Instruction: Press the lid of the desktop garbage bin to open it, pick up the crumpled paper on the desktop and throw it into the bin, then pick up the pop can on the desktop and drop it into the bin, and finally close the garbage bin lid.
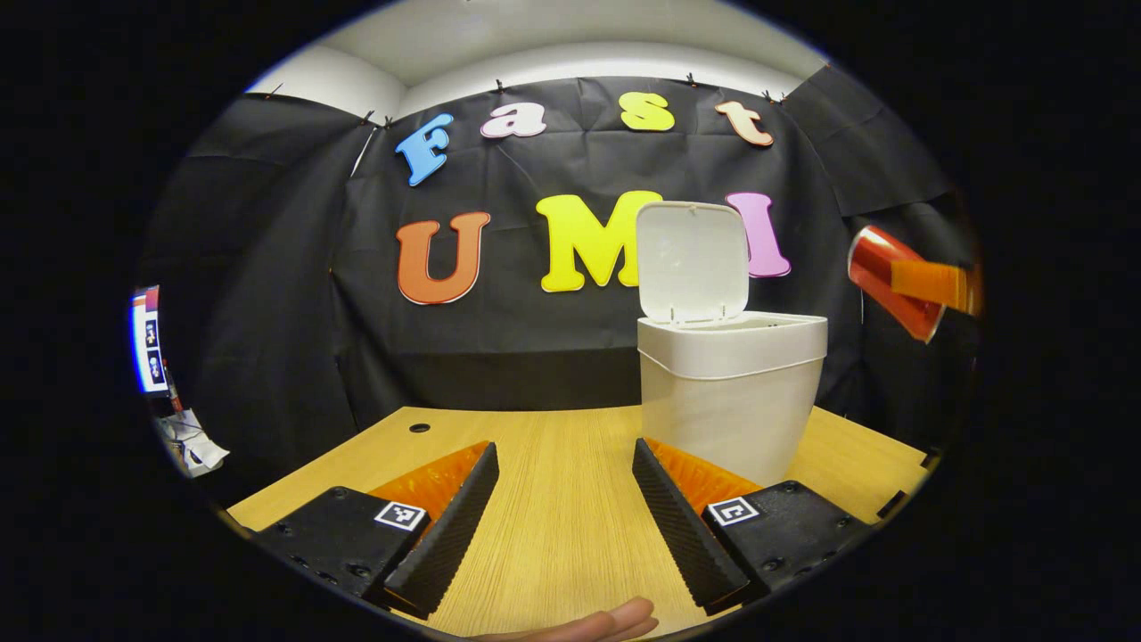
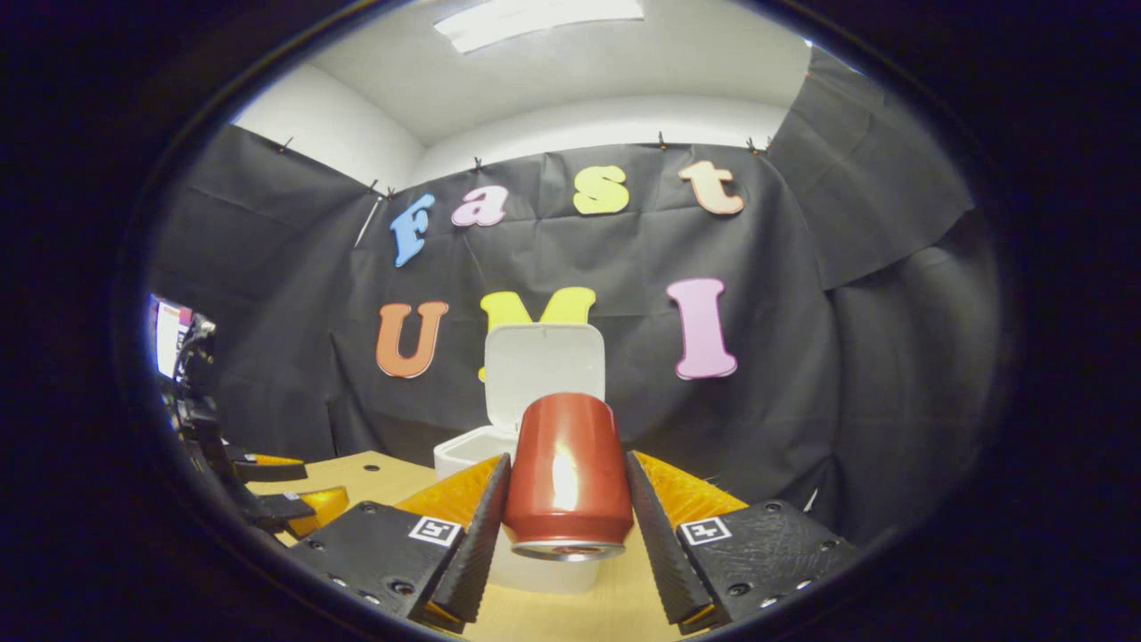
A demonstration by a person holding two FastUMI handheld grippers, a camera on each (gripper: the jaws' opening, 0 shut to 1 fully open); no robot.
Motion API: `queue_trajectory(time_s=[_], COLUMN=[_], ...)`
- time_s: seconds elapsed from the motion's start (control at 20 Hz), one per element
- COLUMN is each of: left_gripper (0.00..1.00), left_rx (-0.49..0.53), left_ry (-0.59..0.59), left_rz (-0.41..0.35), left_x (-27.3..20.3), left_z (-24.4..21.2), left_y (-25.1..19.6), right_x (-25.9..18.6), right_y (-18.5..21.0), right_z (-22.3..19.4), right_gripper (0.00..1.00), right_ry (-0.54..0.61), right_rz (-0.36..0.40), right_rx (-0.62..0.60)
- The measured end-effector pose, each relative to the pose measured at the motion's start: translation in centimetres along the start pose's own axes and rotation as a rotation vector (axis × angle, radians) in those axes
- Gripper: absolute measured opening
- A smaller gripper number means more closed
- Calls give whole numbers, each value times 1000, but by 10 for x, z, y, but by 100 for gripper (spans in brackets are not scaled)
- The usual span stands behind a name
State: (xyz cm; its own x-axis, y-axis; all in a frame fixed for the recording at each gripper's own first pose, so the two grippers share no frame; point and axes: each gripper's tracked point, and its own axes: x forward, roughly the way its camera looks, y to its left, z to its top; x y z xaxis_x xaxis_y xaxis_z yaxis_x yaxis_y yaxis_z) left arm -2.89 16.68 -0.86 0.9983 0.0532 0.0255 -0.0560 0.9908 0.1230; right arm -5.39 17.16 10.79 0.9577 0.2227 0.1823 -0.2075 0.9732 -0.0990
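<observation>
The white desktop bin [image 1: 731,392] stands on the wooden table with its lid [image 1: 693,260] tipped up and open. My left gripper [image 1: 565,522] hovers low over the table just left of the bin, open with nothing between its fingers. A red pop can [image 2: 567,477] is held in the air, my right gripper [image 2: 567,526] shut on its sides, and the bin [image 2: 472,450] with its raised lid [image 2: 544,374] lies behind and below it. In the left gripper view the can [image 1: 891,281] shows up high to the right of the bin.
The wooden table [image 1: 553,499] has a small round hole [image 1: 419,428] near its far left. A fingertip [image 1: 597,624] shows at the bottom of the left gripper view. In the right gripper view the left gripper [image 2: 276,486] sits far left over the table.
</observation>
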Motion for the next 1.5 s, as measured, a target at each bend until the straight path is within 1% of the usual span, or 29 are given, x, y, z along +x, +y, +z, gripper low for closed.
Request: queue_trajectory(time_s=[0.15,0.25,0.4,0.55,0.7,0.85,0.95,1.1,1.35,1.45,1.5], left_gripper=[99,99,99,99,99,99,99,99,99,99,99], left_rx=[-22,-29,-46,-57,-67,-71,-75,-60,-58,-55,-55], left_ry=[33,69,115,130,117,107,110,118,122,129,133], left_rz=[4,-4,25,18,9,2,-8,-8,-18,-23,-28], left_x=[-5,-6,-4,-5,-11,-13,-14,-16,-19,-19,-20], left_z=[-32,-49,-68,-76,-78,-76,-77,-79,-80,-81,-82], left_y=[2,0,8,9,11,12,11,16,16,16,16], right_x=[26,46,79,115,150,176,187,196,200,201,200], right_y=[10,17,24,26,28,32,36,42,53,55,55], right_z=[11,12,17,15,2,-4,-8,-11,-6,1,3], right_gripper=[74,74,75,74,75,75,75,77,77,79,77], right_ry=[4,16,19,27,64,74,74,82,75,60,52], right_rz=[16,33,43,16,-15,-37,-45,-47,-46,-49,-53], right_rx=[-57,-51,-40,-4,20,5,-13,-9,-22,-44,-55])
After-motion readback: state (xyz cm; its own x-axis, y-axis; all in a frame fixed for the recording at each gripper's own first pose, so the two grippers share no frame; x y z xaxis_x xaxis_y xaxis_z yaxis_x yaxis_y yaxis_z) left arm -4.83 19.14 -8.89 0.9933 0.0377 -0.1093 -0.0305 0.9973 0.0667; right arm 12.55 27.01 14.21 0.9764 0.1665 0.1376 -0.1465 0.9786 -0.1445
